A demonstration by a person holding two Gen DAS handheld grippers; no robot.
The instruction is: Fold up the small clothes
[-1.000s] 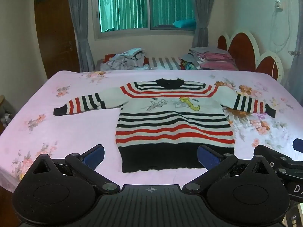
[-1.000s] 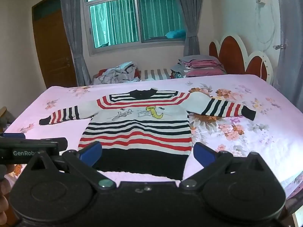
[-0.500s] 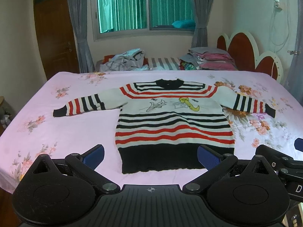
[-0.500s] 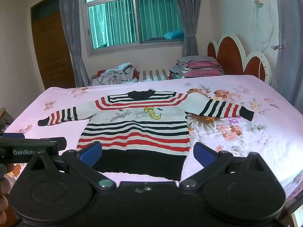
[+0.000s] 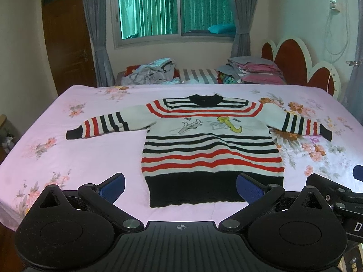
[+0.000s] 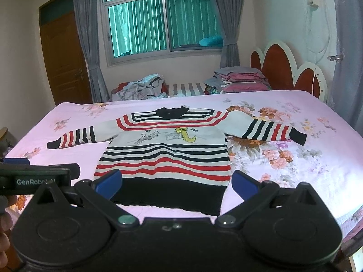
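left wrist | sweater flat on bed | both grippers open, empty

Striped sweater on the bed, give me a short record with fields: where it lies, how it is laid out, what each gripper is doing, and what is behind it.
garment: striped sweater
surface: pink floral bed sheet
layout: flat, front up, both sleeves spread sideways, black hem nearest the cameras
fold state: not yet folded
left gripper: open, empty, short of the hem
right gripper: open, empty, short of the hem
background: loose clothes pile and stacked clothes beyond the bed's far edge
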